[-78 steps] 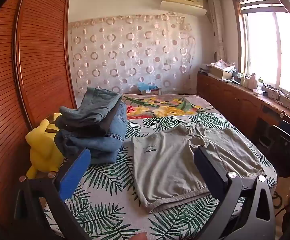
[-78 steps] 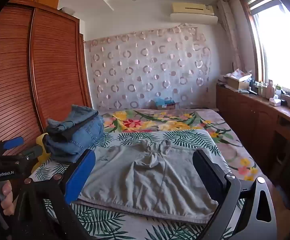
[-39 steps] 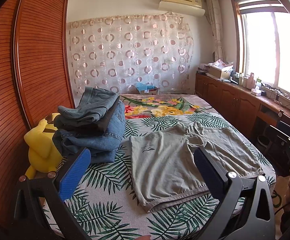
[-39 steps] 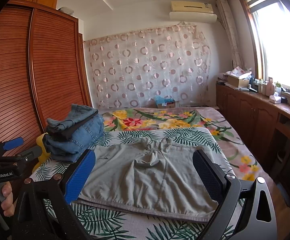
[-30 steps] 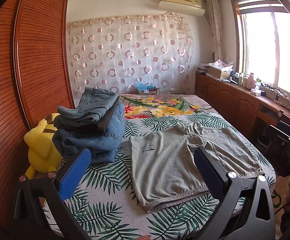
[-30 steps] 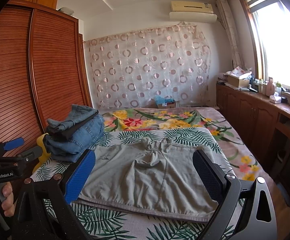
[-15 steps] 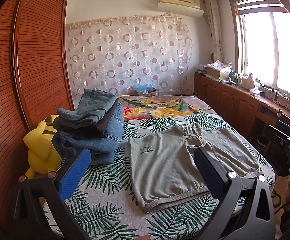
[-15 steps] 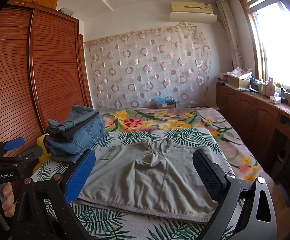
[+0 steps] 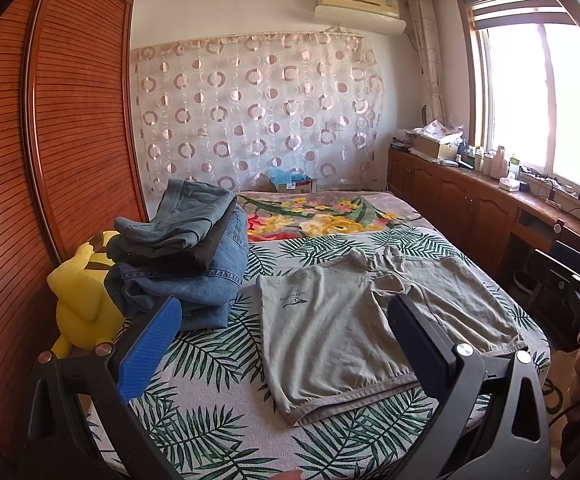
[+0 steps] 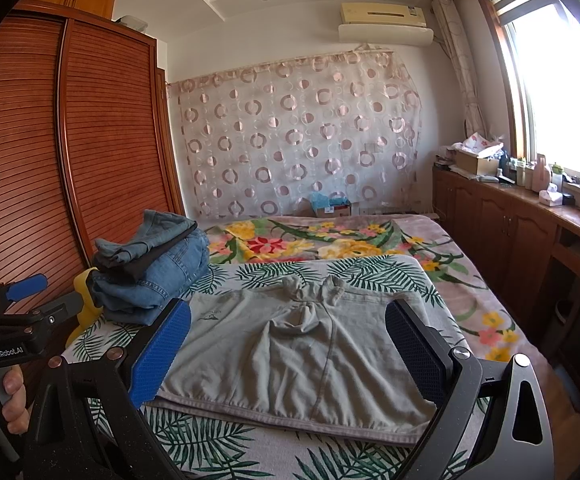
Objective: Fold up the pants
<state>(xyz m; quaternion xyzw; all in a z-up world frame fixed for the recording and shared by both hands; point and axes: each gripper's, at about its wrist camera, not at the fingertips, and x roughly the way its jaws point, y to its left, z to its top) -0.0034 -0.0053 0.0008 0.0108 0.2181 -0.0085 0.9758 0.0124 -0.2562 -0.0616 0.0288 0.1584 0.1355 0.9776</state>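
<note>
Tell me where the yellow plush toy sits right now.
In the left wrist view the yellow plush toy sits at the bed's left edge, wedged between the wooden wardrobe and the stack of folded jeans.

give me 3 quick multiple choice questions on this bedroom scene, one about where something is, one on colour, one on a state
1. Where is the stack of folded jeans relative to the grey shorts in the left wrist view?
A. left of them
B. on top of them
C. on the floor

2. What colour is the plush toy beside the stack?
A. red
B. yellow
C. white

3. How do the grey shorts lie?
A. folded in half
B. hanging off the bed
C. spread flat, unfolded

Answers:
1. A, the stack sits on the bed to the shorts' left.
2. B, it is bright yellow.
3. C, both legs lie open and flat; both grippers are open and hold nothing.
</note>
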